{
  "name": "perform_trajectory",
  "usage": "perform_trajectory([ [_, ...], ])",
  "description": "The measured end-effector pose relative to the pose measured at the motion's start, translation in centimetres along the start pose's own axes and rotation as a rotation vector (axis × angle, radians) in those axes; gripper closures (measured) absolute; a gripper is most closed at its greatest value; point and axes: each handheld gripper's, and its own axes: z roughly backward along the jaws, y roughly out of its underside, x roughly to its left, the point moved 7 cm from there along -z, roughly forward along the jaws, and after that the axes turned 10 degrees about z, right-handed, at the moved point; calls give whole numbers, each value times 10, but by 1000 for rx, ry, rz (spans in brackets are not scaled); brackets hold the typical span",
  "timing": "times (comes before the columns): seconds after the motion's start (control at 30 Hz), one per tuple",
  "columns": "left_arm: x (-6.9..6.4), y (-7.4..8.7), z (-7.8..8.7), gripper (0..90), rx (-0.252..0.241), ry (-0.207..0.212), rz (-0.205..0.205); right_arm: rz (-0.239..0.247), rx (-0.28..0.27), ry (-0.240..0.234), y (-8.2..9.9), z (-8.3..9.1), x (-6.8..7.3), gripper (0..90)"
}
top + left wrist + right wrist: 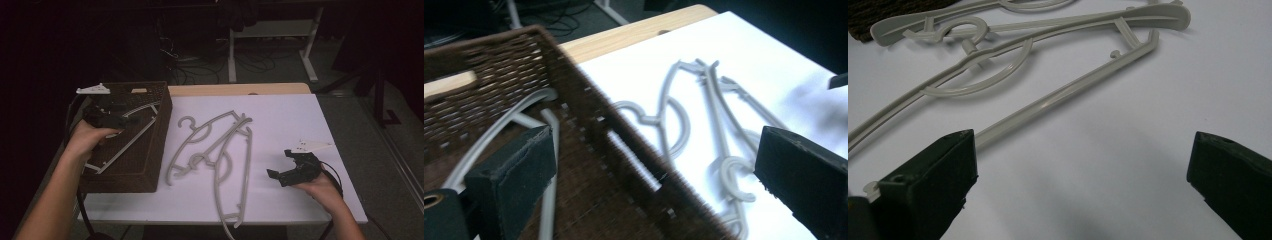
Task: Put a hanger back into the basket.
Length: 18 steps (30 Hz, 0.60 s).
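I have the left tongs point(112, 119) over the brown wicker basket point(150, 165), jaws spread wide and gripping nothing; one grey hanger point(127, 142) lies inside it. Just right of the basket, two more hangers point(220, 150) lie tangled on the white worktop point(290, 115). My right tongs point(280, 162) rest near them, wide open and empty.

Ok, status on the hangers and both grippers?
Left gripper open over basket, one hanger inside. Right gripper open, empty. Two hangers on table, overlapping.
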Motion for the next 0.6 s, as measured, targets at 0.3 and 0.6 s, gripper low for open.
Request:
perform_trajectory([
  [0.3,-43,-4,-29,26,6,80,-29,1,0,0,0,0,0,0],
  [0.6,-87,-4,-64,30,21,108,-66,2,1,-5,-1,-1,0,0],
])
